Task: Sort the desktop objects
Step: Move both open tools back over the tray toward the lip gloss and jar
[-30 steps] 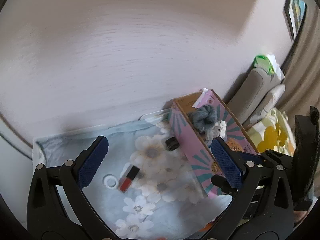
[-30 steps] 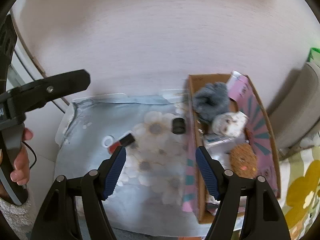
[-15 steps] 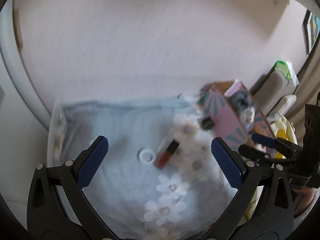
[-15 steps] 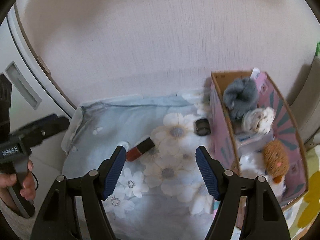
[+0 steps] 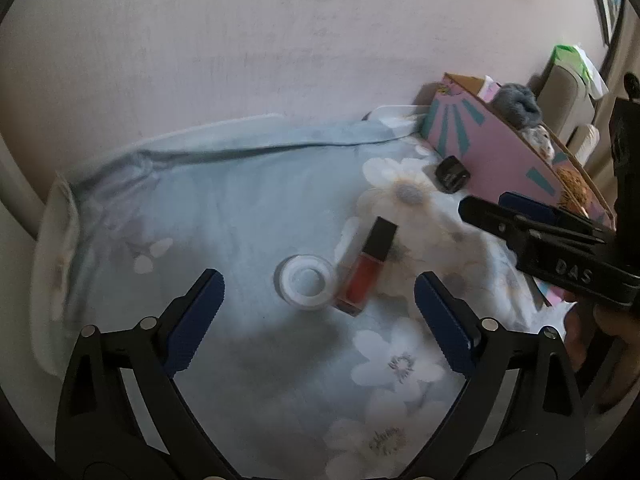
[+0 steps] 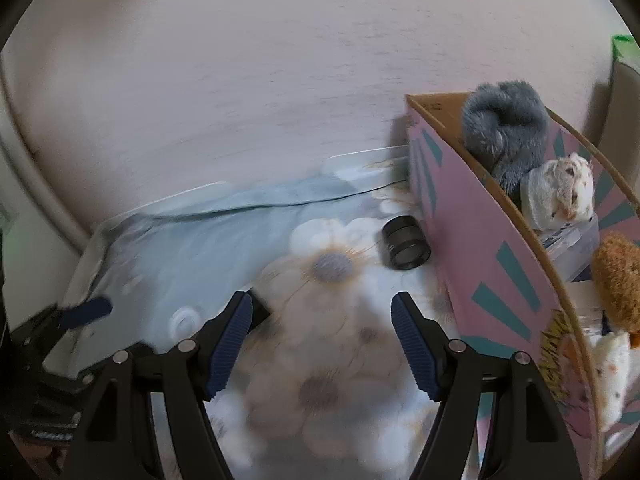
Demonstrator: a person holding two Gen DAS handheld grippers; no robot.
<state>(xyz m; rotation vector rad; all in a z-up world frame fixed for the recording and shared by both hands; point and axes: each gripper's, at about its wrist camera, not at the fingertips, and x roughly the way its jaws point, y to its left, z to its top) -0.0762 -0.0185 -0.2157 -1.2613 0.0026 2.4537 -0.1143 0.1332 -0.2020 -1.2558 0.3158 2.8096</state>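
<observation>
A red lip gloss with a black cap (image 5: 366, 268) lies on the flowered blue cloth (image 5: 240, 216), touching a white tape ring (image 5: 306, 282). My left gripper (image 5: 318, 320) is open and empty just in front of the two. A small black cylinder (image 6: 405, 242) lies beside the pink cardboard box (image 6: 480, 248); it also shows in the left wrist view (image 5: 452, 174). My right gripper (image 6: 322, 342) is open and empty, low over the cloth, short of the cylinder. Its left finger hides most of the lip gloss; the tape ring (image 6: 184, 320) shows faintly.
The box holds a grey fluffy scrunchie (image 6: 504, 132), a white speckled one (image 6: 560, 192), an orange fuzzy one (image 6: 618, 276) and a clear case. A pale wall (image 6: 280, 60) backs the cloth. The right gripper's body (image 5: 560, 248) crosses the left wrist view.
Both grippers have moved lower and closer to the cloth. The left now faces the ring and lip gloss; the right has closed in toward the black cylinder.
</observation>
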